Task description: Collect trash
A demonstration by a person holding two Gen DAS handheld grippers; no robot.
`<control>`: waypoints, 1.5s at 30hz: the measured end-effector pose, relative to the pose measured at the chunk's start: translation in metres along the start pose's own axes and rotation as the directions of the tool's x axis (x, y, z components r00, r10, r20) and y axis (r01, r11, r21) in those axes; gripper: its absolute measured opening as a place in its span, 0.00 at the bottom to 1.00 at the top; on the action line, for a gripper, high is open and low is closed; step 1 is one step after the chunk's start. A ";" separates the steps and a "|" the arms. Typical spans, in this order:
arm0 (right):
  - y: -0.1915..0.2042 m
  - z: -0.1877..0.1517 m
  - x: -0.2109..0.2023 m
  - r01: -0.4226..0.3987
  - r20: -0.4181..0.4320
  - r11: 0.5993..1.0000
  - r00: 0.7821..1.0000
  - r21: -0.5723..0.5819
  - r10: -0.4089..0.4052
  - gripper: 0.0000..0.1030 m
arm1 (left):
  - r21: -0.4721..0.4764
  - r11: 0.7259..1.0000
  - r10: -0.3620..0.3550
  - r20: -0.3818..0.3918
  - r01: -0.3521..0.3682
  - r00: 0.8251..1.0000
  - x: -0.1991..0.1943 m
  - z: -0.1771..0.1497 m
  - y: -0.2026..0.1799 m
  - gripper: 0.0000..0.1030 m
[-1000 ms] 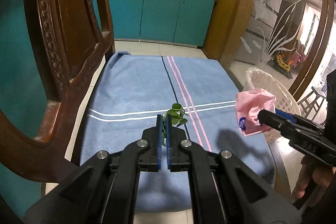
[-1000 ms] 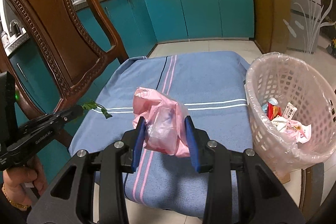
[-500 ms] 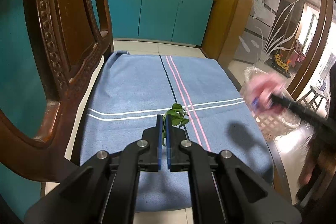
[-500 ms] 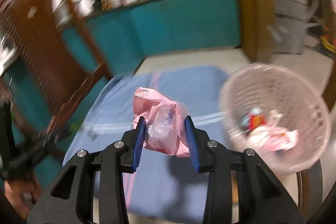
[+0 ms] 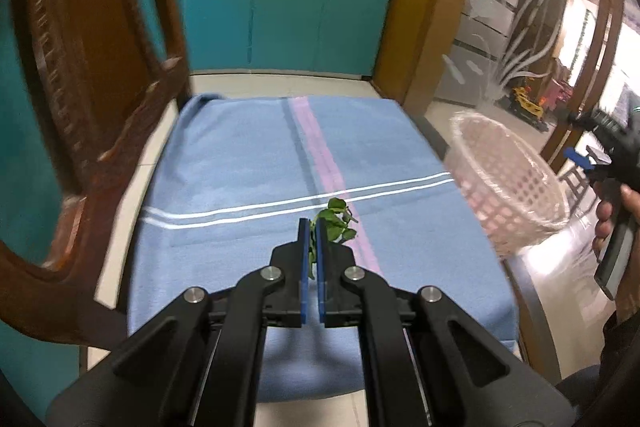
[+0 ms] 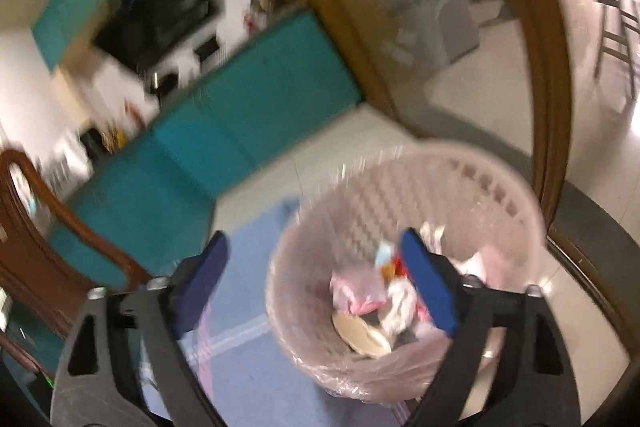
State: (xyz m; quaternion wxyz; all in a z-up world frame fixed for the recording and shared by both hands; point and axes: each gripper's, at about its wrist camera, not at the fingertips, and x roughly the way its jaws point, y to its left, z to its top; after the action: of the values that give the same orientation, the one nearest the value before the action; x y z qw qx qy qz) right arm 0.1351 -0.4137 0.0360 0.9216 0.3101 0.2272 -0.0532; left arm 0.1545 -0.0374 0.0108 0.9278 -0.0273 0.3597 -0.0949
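Kitchen-side table with the blue striped cloth (image 5: pixel 240 167): your pink bag (image 6: pixel 356 293) now lies inside the lined white basket (image 6: pixel 496 187) at the table's right edge. Your right gripper (image 6: pixel 316 279) hangs over the basket, its fingers just sprung wide, nothing between them. Your left gripper (image 5: pixel 311 227) has its fingers pinched shut on the green leafy sprig (image 5: pixel 336 219) above the cloth.

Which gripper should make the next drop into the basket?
Left. The left gripper is shut on the green sprig, still to be binned. The right gripper has just opened over the basket; nothing sits between its jaws.
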 end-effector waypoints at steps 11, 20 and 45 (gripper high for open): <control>-0.023 0.014 -0.031 -0.021 0.085 0.995 0.996 0.101 0.013 0.93 | 0.144 0.960 -0.244 0.007 0.241 0.970 0.045 0.098 -0.183 0.50; -0.009 0.010 -0.026 -0.041 0.052 0.998 0.998 0.050 0.038 0.93 | 0.074 0.987 -0.147 0.012 0.146 0.989 0.049 0.089 -0.163 0.85; 0.153 -0.156 0.005 -0.114 -0.213 0.854 0.977 -0.508 0.004 0.93 | -0.131 0.972 0.203 0.034 -0.197 0.979 -0.041 -0.013 0.030 0.97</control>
State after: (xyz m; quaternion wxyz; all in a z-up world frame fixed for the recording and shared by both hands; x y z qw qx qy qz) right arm 0.1160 -0.1977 0.0081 0.9439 0.0620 0.3165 0.0704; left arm 0.1209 -0.0001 0.0246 0.9372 -0.0521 0.3441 0.0229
